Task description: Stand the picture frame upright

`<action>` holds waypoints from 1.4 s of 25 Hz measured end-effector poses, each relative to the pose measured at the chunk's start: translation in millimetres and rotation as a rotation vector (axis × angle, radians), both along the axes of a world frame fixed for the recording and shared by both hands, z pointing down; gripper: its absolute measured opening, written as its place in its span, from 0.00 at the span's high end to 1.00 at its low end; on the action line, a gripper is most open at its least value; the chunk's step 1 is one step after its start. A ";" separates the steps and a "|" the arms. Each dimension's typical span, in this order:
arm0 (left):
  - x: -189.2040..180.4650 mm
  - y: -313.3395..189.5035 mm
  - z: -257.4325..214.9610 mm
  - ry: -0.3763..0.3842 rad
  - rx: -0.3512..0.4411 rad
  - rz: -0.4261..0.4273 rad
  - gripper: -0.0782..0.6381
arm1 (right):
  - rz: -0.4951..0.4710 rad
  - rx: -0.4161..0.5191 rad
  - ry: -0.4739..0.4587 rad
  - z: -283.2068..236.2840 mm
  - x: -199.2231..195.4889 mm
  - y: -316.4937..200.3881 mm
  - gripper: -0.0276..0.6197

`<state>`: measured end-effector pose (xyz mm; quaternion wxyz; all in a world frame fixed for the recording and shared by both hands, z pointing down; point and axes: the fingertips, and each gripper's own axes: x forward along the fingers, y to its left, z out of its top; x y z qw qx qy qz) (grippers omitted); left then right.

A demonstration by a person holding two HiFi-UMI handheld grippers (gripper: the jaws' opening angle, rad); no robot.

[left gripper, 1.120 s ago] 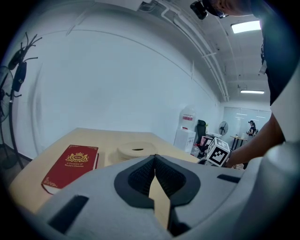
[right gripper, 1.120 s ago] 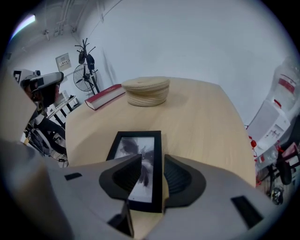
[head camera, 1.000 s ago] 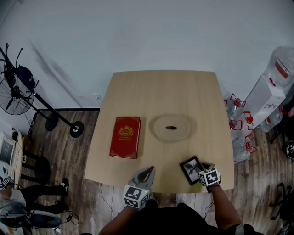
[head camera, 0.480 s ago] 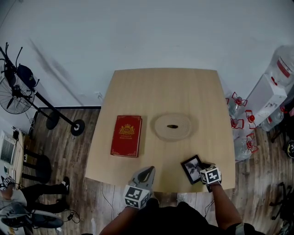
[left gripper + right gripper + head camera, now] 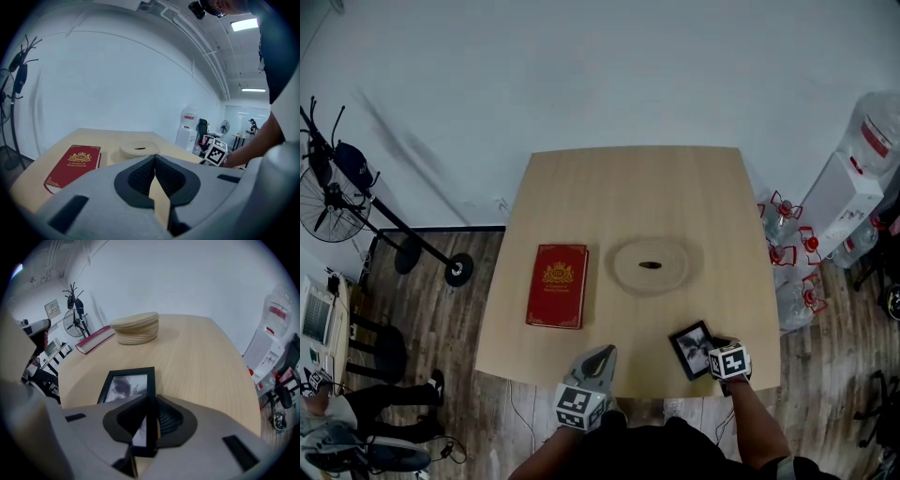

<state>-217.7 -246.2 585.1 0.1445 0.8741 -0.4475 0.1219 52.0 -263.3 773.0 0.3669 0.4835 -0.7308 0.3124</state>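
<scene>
A small black picture frame (image 5: 691,348) (image 5: 129,383) lies flat near the front right corner of the light wooden table (image 5: 628,197). My right gripper (image 5: 712,345) (image 5: 149,420) points steeply down at the frame's right side. Its jaws have just been closing, and the frame's side bar now sits pinched between the pads. My left gripper (image 5: 602,352) (image 5: 154,173) hovers at the table's front edge, left of the frame. It is shut, with nothing in it.
A red book (image 5: 557,285) (image 5: 74,164) lies on the left half of the table. A round pale wooden disc (image 5: 650,265) (image 5: 137,327) sits mid-table. On the floor are a standing fan (image 5: 333,192) at left and water bottles (image 5: 783,234) and a dispenser (image 5: 848,187) at right.
Both grippers and the picture frame stay in the same places; only the head view shifts slightly.
</scene>
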 end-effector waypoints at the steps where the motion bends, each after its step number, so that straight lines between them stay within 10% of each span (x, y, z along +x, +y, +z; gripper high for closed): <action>1: -0.4 -0.6 0.1 -0.001 0.006 0.000 0.89 | 0.006 0.007 0.002 -1.0 0.2 0.1 0.86; 22: -17.7 -7.3 -0.2 -0.010 0.022 -0.004 0.89 | 0.041 0.321 -0.075 -97.6 -58.1 -52.7 0.86; 35: -53.8 -18.7 1.0 -0.017 0.014 -0.019 0.89 | 0.171 0.333 -0.113 -92.5 -100.8 -94.4 0.86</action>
